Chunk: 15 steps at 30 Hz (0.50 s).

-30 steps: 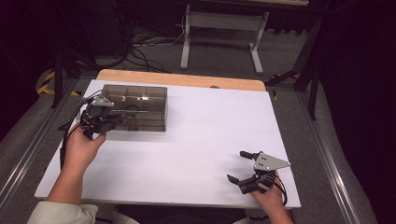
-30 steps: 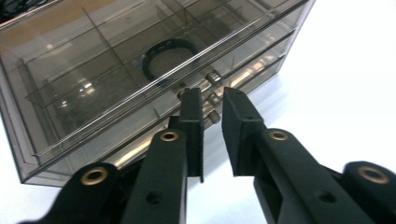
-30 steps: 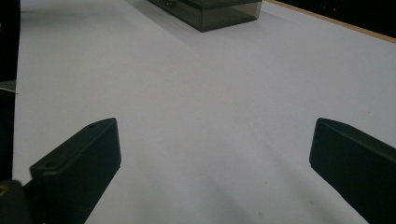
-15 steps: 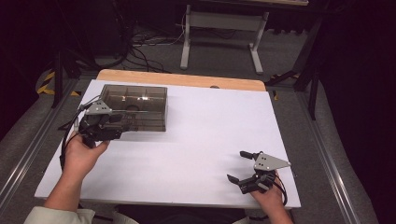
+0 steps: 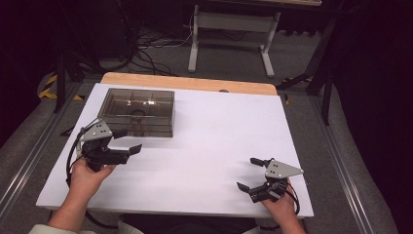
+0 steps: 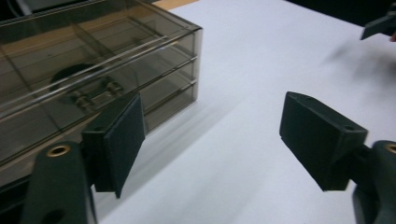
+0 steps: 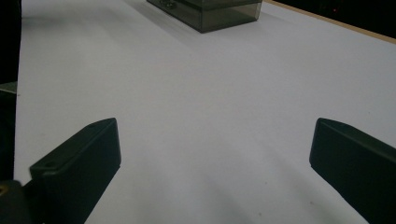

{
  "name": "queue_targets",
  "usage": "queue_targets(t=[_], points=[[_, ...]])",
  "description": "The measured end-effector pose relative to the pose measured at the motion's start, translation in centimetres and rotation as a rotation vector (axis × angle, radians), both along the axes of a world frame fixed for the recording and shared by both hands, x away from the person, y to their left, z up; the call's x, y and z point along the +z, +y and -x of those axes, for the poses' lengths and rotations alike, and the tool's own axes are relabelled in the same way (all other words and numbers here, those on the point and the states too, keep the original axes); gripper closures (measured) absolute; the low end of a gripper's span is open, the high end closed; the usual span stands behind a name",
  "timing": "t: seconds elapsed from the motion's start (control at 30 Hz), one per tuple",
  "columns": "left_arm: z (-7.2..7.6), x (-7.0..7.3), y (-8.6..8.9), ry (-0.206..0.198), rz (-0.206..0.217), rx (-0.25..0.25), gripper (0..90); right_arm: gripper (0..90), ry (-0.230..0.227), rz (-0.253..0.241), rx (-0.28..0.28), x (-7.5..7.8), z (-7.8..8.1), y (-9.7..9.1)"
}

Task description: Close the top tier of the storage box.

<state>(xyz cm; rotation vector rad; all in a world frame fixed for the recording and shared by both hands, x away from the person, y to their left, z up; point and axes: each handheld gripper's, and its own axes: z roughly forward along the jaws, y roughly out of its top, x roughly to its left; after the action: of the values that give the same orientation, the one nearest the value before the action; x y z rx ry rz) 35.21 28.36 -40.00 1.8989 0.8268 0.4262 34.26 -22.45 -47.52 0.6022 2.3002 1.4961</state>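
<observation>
Both grippers had their jaws spread and empty. The left gripper [image 5: 127, 139] had drawn back from the smoky transparent plastic compartment box [image 5: 138, 111]; the right gripper [image 5: 253, 173] stayed well apart from the box, so probably no grasp was begun.

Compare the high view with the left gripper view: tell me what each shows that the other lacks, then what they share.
High view alone: both of the person's hands, the table's wooden far edge, the floor cables and a metal stand beyond it, and the whole right gripper, open.

Left gripper view alone: the organizer's inner dividers, a dark round item and small metal parts inside.

Both: the smoky transparent compartment box, the white tabletop, and the left gripper, open beside the box.
</observation>
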Motion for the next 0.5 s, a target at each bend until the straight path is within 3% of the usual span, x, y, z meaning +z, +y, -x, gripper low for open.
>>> queue_targets(t=[0.1,0.3,0.33,0.5], points=[[0.5,-0.7,-0.1,-0.022,-0.002,-0.012,14.6,2.7,-0.001,0.000,0.001,0.0,0.0,0.0],[1.4,-2.6,0.0,-0.020,0.050,-0.072,7.2,2.6,-0.001,-0.001,0.002,0.0,0.0,0.0],[1.6,-2.8,0.0,-0.042,0.055,-0.068,7.2,2.6,-0.001,-0.002,0.003,0.0,0.0,0.0],[2.2,-4.0,0.1,-0.068,0.085,-0.079,7.1,2.6,0.001,-0.004,0.003,0.0,0.1,0.0]])
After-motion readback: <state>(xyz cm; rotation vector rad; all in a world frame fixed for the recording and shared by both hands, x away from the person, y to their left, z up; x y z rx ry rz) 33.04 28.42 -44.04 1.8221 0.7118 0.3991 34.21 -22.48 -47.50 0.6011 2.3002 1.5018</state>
